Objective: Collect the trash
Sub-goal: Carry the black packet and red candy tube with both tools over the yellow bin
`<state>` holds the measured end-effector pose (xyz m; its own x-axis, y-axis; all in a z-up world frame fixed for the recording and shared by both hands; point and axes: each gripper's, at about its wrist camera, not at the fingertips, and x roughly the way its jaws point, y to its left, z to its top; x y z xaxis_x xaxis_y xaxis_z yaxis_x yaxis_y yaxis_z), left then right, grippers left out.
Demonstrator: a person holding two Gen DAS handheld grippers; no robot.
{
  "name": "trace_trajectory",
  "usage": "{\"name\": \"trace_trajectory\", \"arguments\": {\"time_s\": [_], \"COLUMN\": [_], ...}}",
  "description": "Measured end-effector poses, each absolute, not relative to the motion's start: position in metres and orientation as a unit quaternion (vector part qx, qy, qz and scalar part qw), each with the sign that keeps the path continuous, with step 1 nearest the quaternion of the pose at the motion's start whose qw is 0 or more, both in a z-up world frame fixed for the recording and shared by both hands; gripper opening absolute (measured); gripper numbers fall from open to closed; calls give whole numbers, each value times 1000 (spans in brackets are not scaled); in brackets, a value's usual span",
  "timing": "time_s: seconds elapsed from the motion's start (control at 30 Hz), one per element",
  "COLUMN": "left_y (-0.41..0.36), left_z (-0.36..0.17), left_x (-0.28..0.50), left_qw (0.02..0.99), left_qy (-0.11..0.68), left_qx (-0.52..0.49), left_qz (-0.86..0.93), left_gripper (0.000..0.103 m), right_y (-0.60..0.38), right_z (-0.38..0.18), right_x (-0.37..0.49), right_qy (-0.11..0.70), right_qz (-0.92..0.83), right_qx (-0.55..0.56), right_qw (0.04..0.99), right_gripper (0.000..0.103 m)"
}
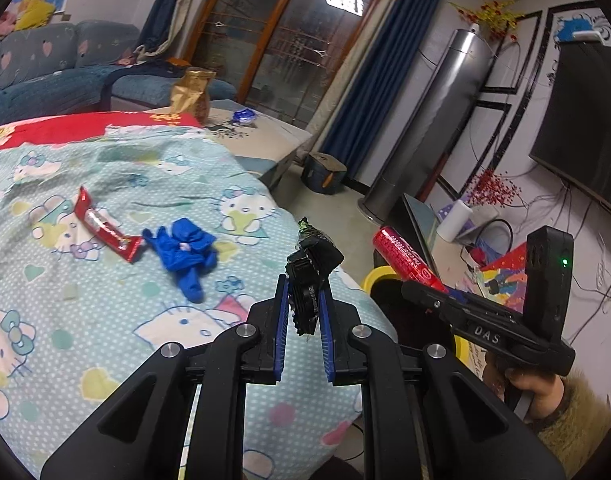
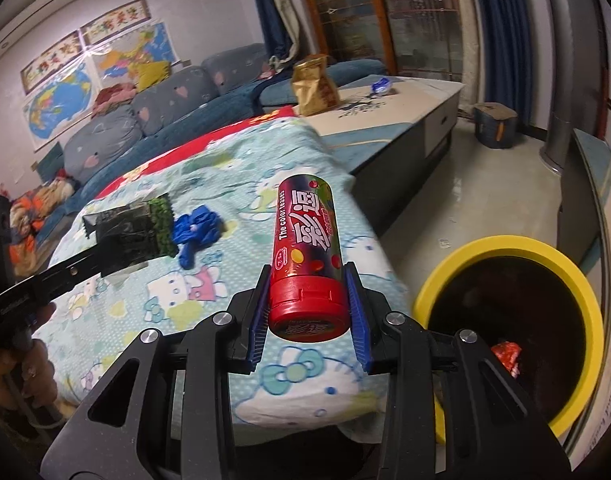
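Note:
My left gripper (image 1: pixel 303 300) is shut on a black and green wrapper (image 1: pixel 311 276), held above the edge of the Hello Kitty cloth (image 1: pixel 105 320); it also shows in the right wrist view (image 2: pixel 133 228). My right gripper (image 2: pixel 307 300) is shut on a red candy tube (image 2: pixel 307 248), held just left of the yellow-rimmed bin (image 2: pixel 545 256); the tube also shows in the left wrist view (image 1: pixel 405 258). A red wrapper (image 1: pixel 105 228) and a crumpled blue glove (image 1: pixel 185 248) lie on the cloth. Red trash (image 2: pixel 505 354) lies inside the bin.
A gold snack bag (image 2: pixel 315 88) and a blue wrapper (image 2: pixel 381 86) sit on the low table (image 2: pixel 417 120) behind the cloth. A sofa (image 2: pixel 165 100) stands at the back. A silver tower unit (image 1: pixel 425 120) and a dark box (image 1: pixel 325 172) stand on the floor.

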<state>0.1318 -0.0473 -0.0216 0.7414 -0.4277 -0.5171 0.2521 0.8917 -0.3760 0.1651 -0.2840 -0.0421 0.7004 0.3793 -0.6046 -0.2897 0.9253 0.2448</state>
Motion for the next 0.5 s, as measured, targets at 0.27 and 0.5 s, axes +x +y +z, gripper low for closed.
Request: {"name": "trace_trajectory", "arguments": {"time_s": [0.27, 0.5], "left_y": [-72, -95], "left_z": [-17, -13], "left_x": [132, 131], "left_qw": [921, 919], "left_qy": [305, 302], "left_qx": [-126, -111], "left_qz": [-208, -227], "left_gripper": [14, 14], "right_y": [-310, -330], "right_z": [-41, -43], "right_x": [158, 156], "right_qy": [331, 329], "right_qz": [147, 122], "right_qx": [67, 78], "right_qw": [930, 933], "right_gripper": [28, 28]}}
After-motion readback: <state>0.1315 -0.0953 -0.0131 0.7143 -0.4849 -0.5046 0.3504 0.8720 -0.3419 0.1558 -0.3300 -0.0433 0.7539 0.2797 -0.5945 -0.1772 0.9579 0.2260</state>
